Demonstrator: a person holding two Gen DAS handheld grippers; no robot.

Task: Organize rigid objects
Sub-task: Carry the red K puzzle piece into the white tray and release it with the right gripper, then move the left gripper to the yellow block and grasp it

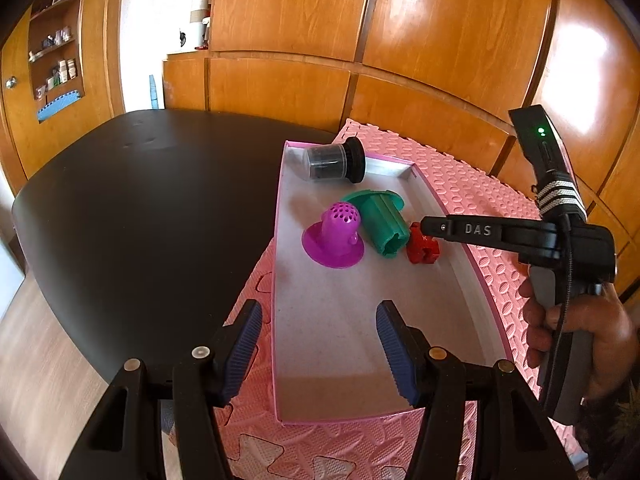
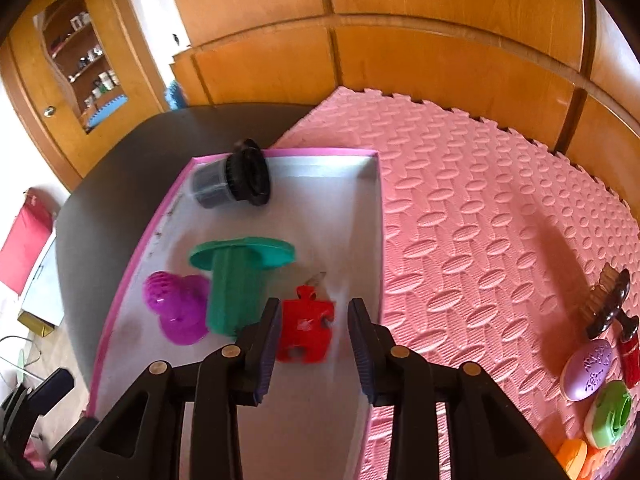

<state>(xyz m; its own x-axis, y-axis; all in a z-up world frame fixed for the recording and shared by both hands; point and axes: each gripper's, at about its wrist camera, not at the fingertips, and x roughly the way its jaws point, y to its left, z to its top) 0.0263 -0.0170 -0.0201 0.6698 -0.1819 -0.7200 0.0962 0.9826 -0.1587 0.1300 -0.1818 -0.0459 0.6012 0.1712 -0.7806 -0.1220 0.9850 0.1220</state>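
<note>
Lying in tray (image 2: 374, 216), red piece (image 2: 306, 330) knob pointing far end

Wooden panelled cabinets (image 1: 440, 40) line the wall behind a dark table (image 1: 140, 208); a glass-fronted shelf unit (image 2: 80, 60) holds small jars; pink foam matting (image 2: 480, 220) covers the surface.

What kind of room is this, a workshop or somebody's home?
Most likely a home: wooden cabinets line the wall, a shelf niche holds small household items, and pink foam play mats cover a dark table.
</note>
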